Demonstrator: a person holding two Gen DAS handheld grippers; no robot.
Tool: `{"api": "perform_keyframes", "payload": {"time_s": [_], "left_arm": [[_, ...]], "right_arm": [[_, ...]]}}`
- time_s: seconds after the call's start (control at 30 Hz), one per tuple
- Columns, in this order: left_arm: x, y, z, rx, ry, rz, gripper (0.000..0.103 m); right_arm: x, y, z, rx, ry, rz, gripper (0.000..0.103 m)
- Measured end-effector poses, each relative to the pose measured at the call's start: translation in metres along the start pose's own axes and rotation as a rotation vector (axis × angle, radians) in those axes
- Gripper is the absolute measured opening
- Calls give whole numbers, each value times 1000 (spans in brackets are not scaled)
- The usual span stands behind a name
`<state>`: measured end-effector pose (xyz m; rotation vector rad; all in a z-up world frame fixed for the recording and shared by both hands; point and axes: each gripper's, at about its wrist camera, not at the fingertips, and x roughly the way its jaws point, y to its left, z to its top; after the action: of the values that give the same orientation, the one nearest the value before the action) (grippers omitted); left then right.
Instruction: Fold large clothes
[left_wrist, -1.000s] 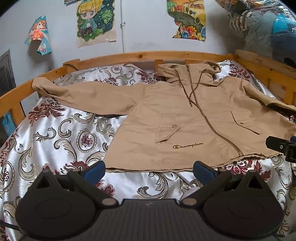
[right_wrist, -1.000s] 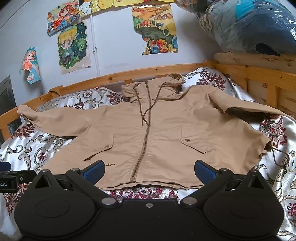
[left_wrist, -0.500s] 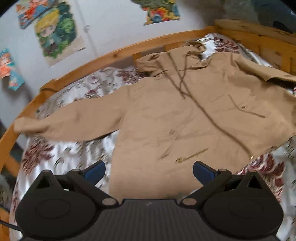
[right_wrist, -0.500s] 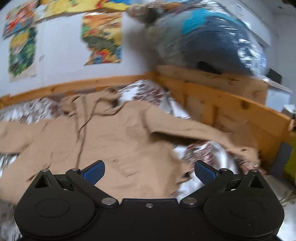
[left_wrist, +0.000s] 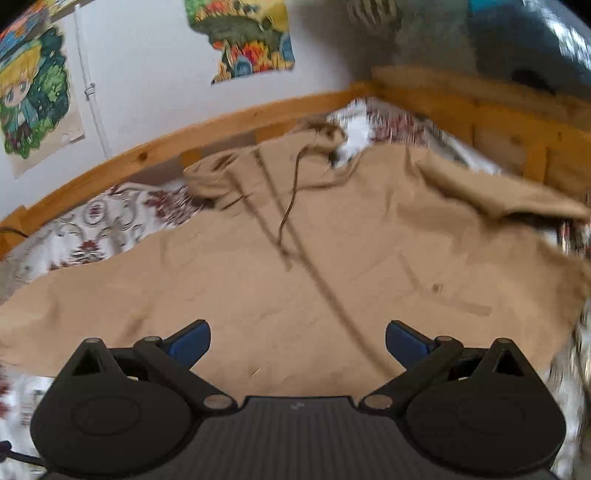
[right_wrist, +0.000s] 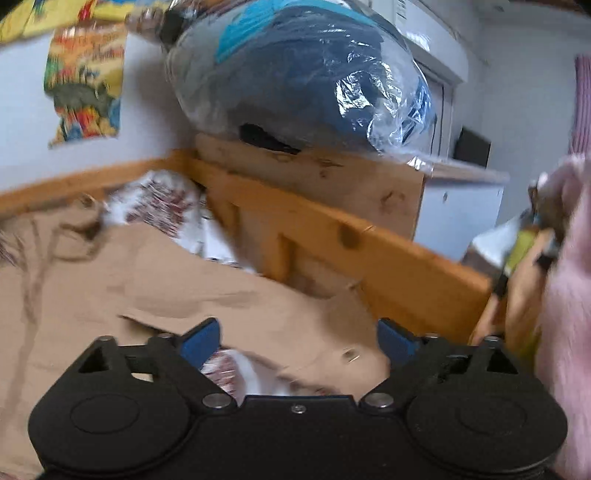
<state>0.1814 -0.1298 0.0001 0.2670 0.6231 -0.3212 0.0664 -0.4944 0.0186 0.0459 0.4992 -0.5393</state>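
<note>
Posters come first at the far left of the left wrist view: a cartoon poster of a blond child in green (left_wrist: 31, 96) on the white wall, then a colourful landscape poster (left_wrist: 251, 40) further right. Below them runs the curved wooden bed rail (left_wrist: 192, 136), and inside it lies the white bedspread with dark red floral scrolls (left_wrist: 99, 225).

Spread flat over that bedspread is the large tan hooded zip-front jacket (left_wrist: 295, 280). Its long axis runs from the hem, nearest the camera, up to the hood beside the rail, so the hood points away from both cameras. A dark drawcord and the zip run down its middle; one sleeve stretches off to the left, the other to the right. Any lettering on the fabric is too blurred to read.

The left gripper (left_wrist: 297, 341) hovers over the jacket's lower half, its blue-tipped jaws wide apart and holding nothing.

In the right wrist view, the right gripper (right_wrist: 297, 339) has its jaws spread too, empty, over the jacket's right sleeve (right_wrist: 229, 299) near the wooden side board (right_wrist: 369, 258). A clear plastic bag of blue bedding (right_wrist: 306, 74) sits above.
</note>
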Motion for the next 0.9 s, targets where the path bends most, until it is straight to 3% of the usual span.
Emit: {"api": "perform_keyframes", "payload": {"time_s": [0.1,0.17,0.37,0.53,0.7,0.77,0.83,0.9], "left_arm": [[22,-5,0,-47,-33,-81,103],[36,-8,2,-57,-34,-114,103],[58,-1,1,-68,19,-135,103],[58,11,-9,-82,55,-84,103],[48,17,-15,-97,76,-63,103],[44,16,-17,-88,70,-51,103],[42,15,-17,-89,68,-51,103],[41,14,-17,-101,66,-64,103]], "right_arm": [[26,-5,0,-69,16,-66,69],[40,-5,2,-109,33,-104,51],[65,-3,1,-211,17,-135,46],[75,15,-9,-388,-6,-140,42],[89,33,-19,-640,-38,-190,29],[94,39,-23,-713,-46,-232,14],[97,43,-26,-748,-51,-276,4],[97,42,-27,-754,-46,-281,3]]}}
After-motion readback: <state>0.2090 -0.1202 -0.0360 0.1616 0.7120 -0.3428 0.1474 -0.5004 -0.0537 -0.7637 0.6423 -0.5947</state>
